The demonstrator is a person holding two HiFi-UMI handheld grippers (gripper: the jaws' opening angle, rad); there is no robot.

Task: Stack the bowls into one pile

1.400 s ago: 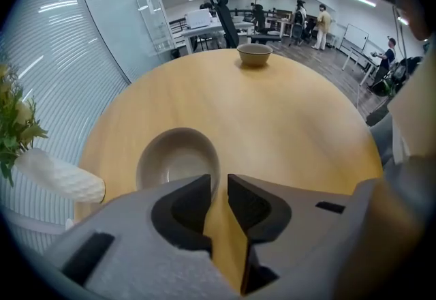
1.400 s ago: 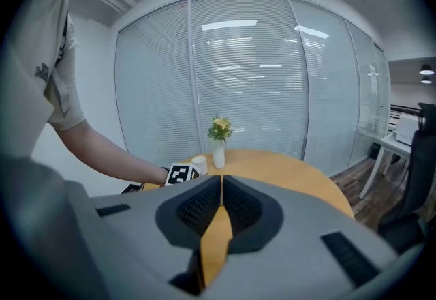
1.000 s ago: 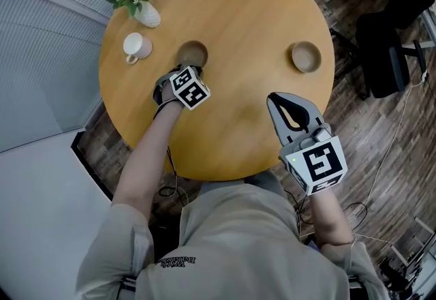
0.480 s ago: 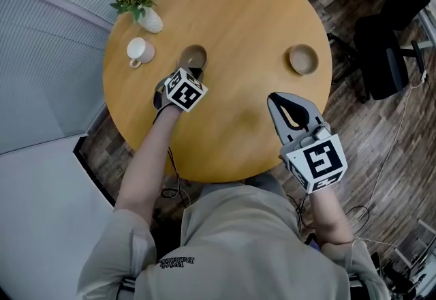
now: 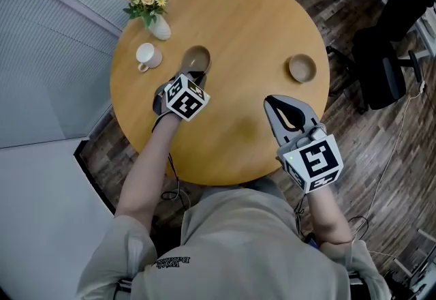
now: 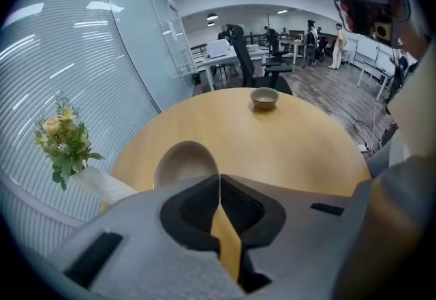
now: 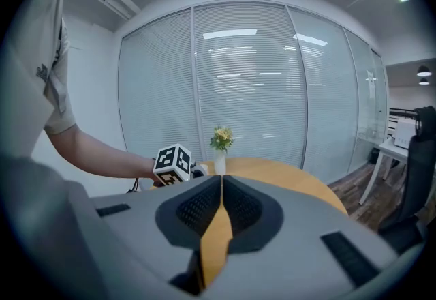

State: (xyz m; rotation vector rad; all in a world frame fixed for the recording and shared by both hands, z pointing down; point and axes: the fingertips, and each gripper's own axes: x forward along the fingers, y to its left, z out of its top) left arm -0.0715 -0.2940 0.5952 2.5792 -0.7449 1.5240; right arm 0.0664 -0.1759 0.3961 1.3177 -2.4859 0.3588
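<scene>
Pinching bowl rim w/ left tongs, nearly closed; right tongs closed, empty.

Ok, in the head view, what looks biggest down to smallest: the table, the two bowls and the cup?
1. table, by far the biggest.
2. left bowl and right bowl: they look about alike, so I won't rank one over the other.
3. cup, the smallest.

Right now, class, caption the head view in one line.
Left tongs grip one round wooden bowl by its rim; shut right tongs hover; another wooden bowl sits apart.
</scene>
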